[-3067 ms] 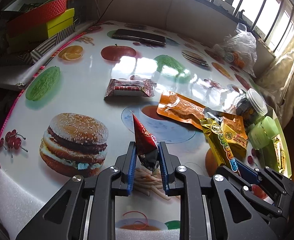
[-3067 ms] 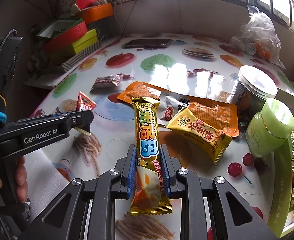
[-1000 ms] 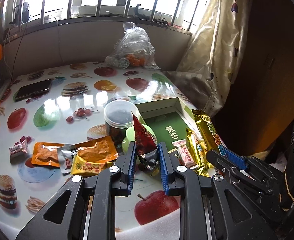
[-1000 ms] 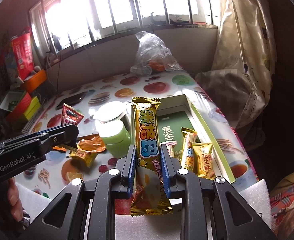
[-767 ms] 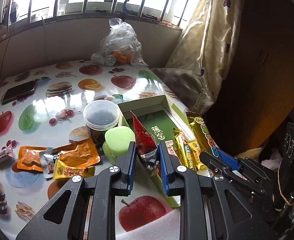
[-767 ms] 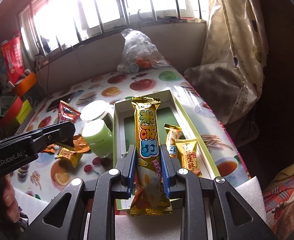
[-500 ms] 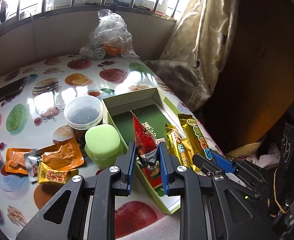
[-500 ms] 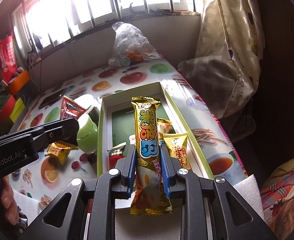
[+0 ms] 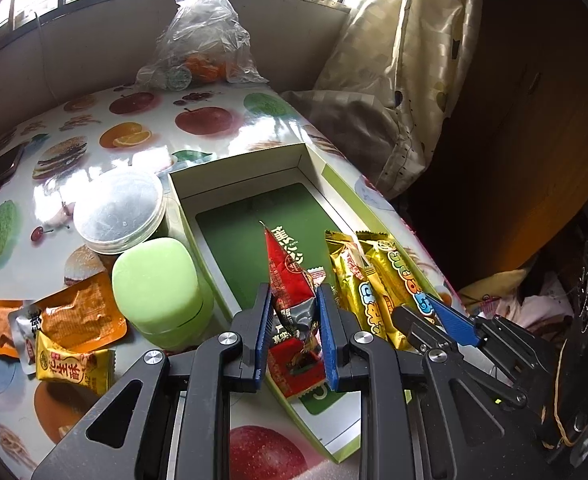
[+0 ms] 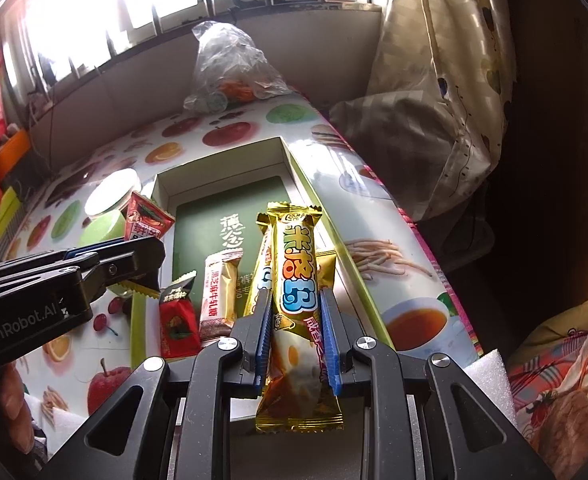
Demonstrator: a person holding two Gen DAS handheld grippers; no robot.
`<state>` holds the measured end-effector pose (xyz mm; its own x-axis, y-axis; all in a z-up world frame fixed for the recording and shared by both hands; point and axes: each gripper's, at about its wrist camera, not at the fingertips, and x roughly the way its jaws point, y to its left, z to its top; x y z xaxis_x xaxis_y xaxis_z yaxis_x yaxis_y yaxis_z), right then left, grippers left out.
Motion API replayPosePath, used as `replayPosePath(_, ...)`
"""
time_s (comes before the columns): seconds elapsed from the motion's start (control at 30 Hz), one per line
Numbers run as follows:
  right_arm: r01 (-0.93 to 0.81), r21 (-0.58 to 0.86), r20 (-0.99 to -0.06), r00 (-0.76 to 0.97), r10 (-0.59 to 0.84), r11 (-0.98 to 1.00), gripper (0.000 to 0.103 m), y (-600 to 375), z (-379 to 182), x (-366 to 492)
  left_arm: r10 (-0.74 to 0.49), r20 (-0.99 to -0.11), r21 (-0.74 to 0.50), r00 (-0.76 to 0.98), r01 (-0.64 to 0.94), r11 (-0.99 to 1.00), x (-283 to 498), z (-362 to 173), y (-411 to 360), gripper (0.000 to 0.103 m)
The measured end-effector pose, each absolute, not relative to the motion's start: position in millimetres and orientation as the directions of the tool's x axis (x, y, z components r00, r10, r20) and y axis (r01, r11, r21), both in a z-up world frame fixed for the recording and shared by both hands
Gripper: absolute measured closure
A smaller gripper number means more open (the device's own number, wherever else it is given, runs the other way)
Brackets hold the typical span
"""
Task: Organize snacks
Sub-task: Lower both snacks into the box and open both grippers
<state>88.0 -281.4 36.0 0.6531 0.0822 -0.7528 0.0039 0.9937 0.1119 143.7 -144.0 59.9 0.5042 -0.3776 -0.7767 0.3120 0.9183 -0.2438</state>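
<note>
My left gripper (image 9: 292, 300) is shut on a red triangular snack packet (image 9: 288, 272) and hangs over the near end of the open green box (image 9: 238, 168). My right gripper (image 10: 296, 304) is shut on a long gold snack bar (image 10: 298, 264), held above the box's (image 10: 222, 168) right side. In the right wrist view the left gripper (image 10: 134, 260) and its red packet (image 10: 146, 218) show at the box's left wall. Inside the box lie a red packet (image 10: 178, 320), a pale bar (image 10: 218, 292) and gold bars (image 9: 358, 292).
A green-lidded jar (image 9: 158, 284) and a clear-lidded jar (image 9: 118, 210) stand left of the box. Orange and yellow snack packets (image 9: 74, 340) lie on the fruit-print tablecloth (image 9: 142, 108). A plastic bag (image 9: 200, 56) sits by the wall; a curtain (image 9: 406, 80) hangs at the right. A hand (image 10: 12, 400) holds the left gripper.
Both grippers have swung from the loose snacks to the green box and sunk toward it, each still holding its snack. The box now fills the middle of both views.
</note>
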Motion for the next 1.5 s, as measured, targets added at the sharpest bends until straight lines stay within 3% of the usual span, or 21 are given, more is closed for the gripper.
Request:
replayPosePath(0.73,-0.011,0.116,-0.753,0.651,0.095,0.993,0.081,-283.5,27.2,97.2,-0.351,-0.829,-0.226,0.436,0.312,0.923,159.3,30.3,-158.7,0.08)
replayPosePath(0.9,-0.016,0.118,-0.753,0.65,0.1,0.993,0.077,-284.2,27.0,97.4,-0.35,-0.826,-0.221,0.442,0.317,0.922,157.3,31.5,-159.0,0.07)
replayPosePath(1.13,-0.02,0.12,-0.754,0.648,0.104,0.993,0.07,-282.6,28.0,96.0,-0.349,-0.821,-0.221,0.451,0.312,0.924,154.9,34.7,-157.4,0.068)
replayPosePath(1.3,-0.024,0.118,-0.747,0.656,0.105,0.993,0.065,-283.5,31.6,91.4,-0.353,-0.811,-0.226,0.466,0.306,0.925,151.4,41.3,-154.5,0.053)
replayPosePath(1.5,-0.031,0.114,-0.738,0.666,0.106,0.993,0.062,-281.9,37.5,85.2,-0.35,-0.801,-0.223,0.485,0.3,0.928,144.9,49.6,-149.0,0.052)
